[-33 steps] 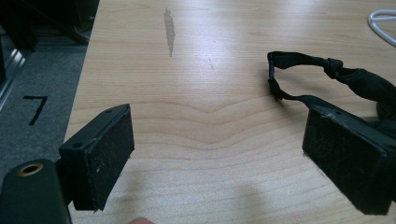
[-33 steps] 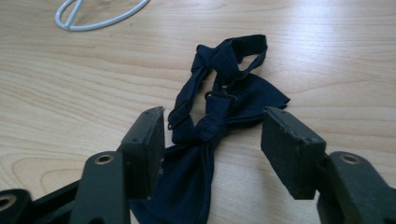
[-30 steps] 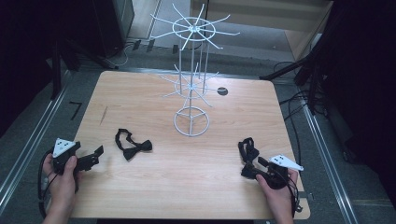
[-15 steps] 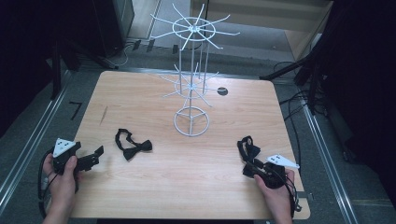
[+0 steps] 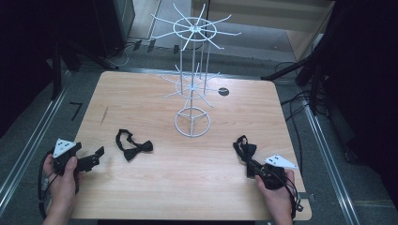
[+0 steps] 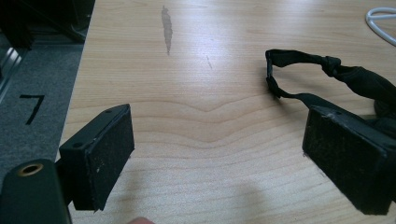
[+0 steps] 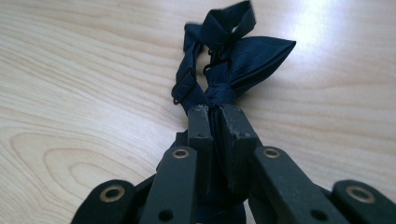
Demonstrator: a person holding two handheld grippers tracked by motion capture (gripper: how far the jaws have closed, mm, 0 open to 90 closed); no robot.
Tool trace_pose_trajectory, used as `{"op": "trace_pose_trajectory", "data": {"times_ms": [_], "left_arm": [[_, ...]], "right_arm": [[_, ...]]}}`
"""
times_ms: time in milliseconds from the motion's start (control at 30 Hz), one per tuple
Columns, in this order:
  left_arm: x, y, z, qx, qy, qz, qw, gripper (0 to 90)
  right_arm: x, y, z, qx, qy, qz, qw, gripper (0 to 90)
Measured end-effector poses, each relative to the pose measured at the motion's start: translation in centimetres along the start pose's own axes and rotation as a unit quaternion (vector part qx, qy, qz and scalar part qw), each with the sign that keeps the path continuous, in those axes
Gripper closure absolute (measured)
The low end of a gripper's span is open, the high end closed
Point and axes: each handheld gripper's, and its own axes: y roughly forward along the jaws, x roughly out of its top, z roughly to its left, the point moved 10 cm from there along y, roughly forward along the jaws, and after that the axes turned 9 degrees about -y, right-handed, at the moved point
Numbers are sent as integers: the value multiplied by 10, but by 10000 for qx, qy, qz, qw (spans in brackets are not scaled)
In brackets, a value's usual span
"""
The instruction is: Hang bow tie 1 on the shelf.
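Wooden worktop (image 5: pixel 155 197) in my dim room. Right gripper (image 7: pixel 215 122) fingers, just closing, clench a bow tie (image 7: pixel 233 60) near the wire rack (image 5: pixel 192 123), lengthwise away. Left gripper (image 6: pixel 215 154) fingers released.

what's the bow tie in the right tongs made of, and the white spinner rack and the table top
Dark navy bow tie: woven fabric with a slight satin sheen, seen in its soft folds; the strap slider looks like metal. White spoked display rack: thin wire, probably coated metal. Light wooden table top: wood or wood-look laminate, with visible grain and a smooth, low gloss.
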Motion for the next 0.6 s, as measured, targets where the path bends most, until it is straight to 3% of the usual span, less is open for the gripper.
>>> {"op": "trace_pose_trajectory", "data": {"times_ms": [367,600], "left_arm": [[0,0,0,-44,-24,34,10000,96],[3,0,0,6,-78,-135,9999,96]], "right_arm": [[22,-13,15,52,-184,-576,9982,842],[37,-18,23,104,-249,-773,9966,842]]}}
